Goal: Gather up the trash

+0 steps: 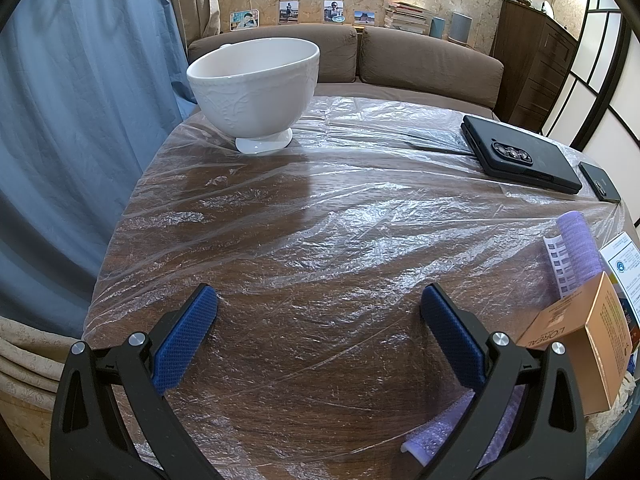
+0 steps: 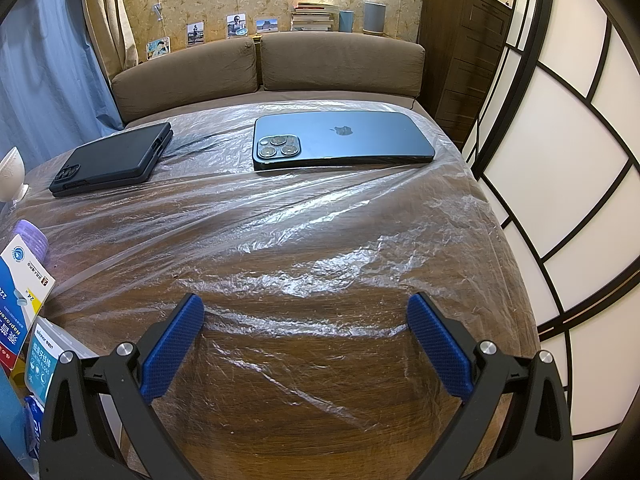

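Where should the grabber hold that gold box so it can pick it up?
Probably across the gold box's two wide flat faces, using the open left gripper, coming from its left. The box leans tilted on other packaging, so its narrow edge faces the fingers and fits between them.

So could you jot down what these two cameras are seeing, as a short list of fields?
surface: wooden table under a clear plastic sheet
left gripper: open, holding nothing
right gripper: open, holding nothing
dish: white bowl, upright, far left
phones: black phone; blue phone, camera side up
likely trash: gold box, purple roll, medicine box
background: brown sofa
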The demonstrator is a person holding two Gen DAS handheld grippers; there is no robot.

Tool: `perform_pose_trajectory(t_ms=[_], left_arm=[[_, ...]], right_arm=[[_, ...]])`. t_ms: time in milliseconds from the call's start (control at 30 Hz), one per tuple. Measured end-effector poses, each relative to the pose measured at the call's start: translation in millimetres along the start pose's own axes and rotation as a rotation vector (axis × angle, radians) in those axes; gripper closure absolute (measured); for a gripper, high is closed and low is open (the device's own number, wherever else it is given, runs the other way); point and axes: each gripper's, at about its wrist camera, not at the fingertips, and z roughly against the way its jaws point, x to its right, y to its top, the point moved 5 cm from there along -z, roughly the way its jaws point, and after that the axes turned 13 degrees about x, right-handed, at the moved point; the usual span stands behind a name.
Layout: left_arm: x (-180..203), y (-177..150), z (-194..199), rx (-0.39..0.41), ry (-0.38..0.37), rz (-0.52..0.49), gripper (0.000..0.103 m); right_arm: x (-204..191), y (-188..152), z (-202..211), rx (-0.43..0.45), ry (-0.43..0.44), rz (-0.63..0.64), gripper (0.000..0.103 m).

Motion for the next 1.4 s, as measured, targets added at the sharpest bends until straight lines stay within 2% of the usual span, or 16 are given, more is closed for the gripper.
perform_pose_trajectory(t_ms=[1400], left_arm=[[-2.0,1.5,2.9,0.000,0.000,0.000,0.001]], right_arm=[[-0.7,0.5,0.2,0.000,0.000,0.000,0.004]])
